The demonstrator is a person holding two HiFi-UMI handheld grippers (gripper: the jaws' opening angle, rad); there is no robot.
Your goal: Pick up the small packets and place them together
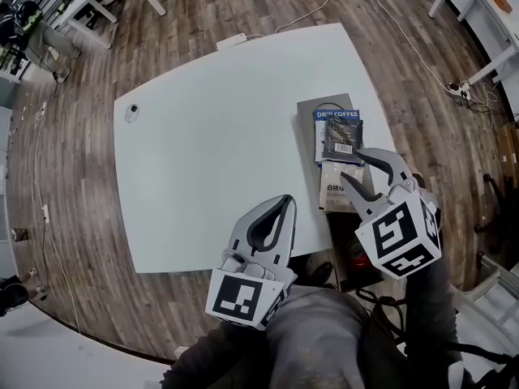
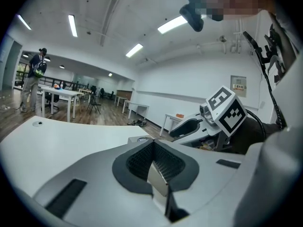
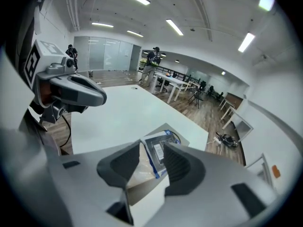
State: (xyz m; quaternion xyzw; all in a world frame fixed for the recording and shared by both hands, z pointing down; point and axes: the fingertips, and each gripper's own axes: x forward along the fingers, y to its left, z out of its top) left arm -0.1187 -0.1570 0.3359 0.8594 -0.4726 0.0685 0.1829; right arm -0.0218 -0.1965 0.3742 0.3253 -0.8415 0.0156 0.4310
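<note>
Several small packets lie stacked at the right edge of the white table (image 1: 211, 152). A grey packet (image 1: 324, 106) is farthest; on it lies a blue drip-coffee packet (image 1: 336, 117), with a black barcoded packet (image 1: 342, 140) on top. A beige packet (image 1: 331, 193) lies nearest me. My right gripper (image 1: 352, 164) hovers open over the near end of the stack, nothing between its pads. In the right gripper view the black packet (image 3: 158, 149) and the beige packet (image 3: 142, 169) show through the gap. My left gripper (image 1: 285, 203) is shut and empty, over the table's front edge.
A small round object (image 1: 131, 113) sits at the table's far left corner. A power strip (image 1: 231, 40) and cables lie on the wooden floor behind. Something dark (image 1: 350, 254) stands below the table's right front corner. Other tables and people stand far off.
</note>
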